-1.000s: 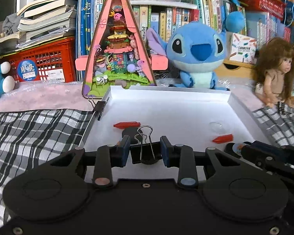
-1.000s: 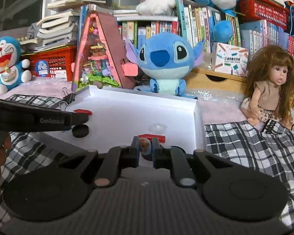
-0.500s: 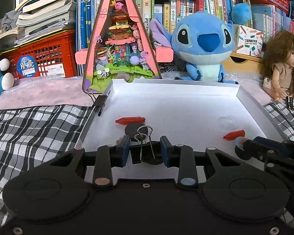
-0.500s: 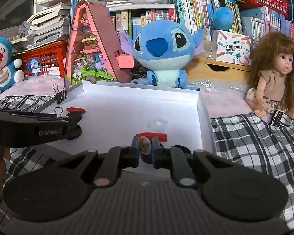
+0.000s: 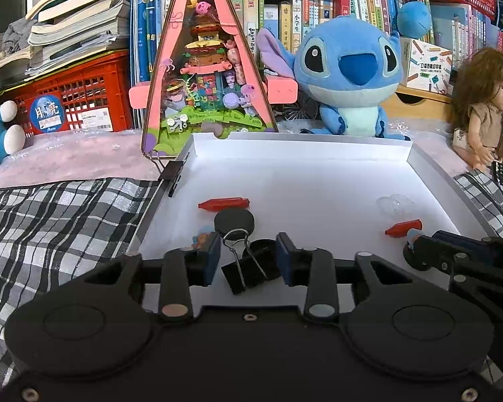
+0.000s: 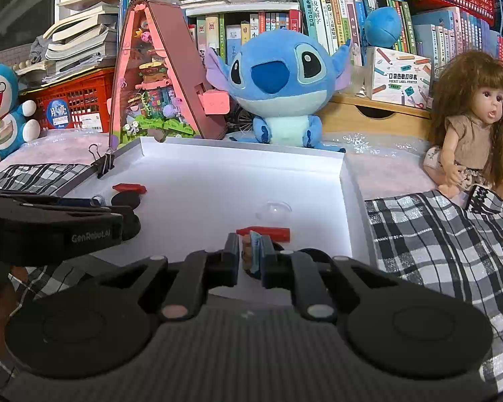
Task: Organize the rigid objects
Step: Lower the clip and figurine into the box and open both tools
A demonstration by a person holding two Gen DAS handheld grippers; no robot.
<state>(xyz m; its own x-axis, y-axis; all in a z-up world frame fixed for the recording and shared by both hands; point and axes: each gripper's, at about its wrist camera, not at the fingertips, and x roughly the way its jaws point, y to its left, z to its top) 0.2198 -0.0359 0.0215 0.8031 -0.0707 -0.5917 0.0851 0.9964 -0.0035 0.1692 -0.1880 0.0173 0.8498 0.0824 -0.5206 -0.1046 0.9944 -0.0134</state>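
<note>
The small black metal binder clip with wire handles (image 5: 243,268) lies tilted on the floor of the shallow white cardboard tray (image 5: 318,154), between the blue pads of my left tool (image 5: 248,259). The jaws of this tool have just been opening, and now the pads stand apart from the clip on both sides, so I judge that I am letting it go here. Just behind the clip there is a flat black round disc (image 5: 234,220), then a red crayon-shaped plastic piece (image 5: 223,203), and a small colourful figure (image 5: 200,238) peeks out beside the left pad.

My right tool (image 6: 251,254) is pressed together on a thin blue and skin-coloured figure piece (image 6: 253,251), low over the near right part of the same tray. Just past it lies a second red crayon-shaped piece (image 6: 265,232), and further on a clear plastic dome (image 6: 273,209). Another black binder clip (image 6: 104,164) is fixed on the far left rim of the tray.

The tray rests on a black and white checked cloth (image 5: 60,217), with a blue plush toy (image 5: 348,73) and a long-haired doll (image 6: 469,127) behind it.

I think the step in hand is putting the small things into the tray. The next move asks me to lift the left tool back without catching the wire handles, and then to spread the right tool so the figure piece goes down near the red piece.
</note>
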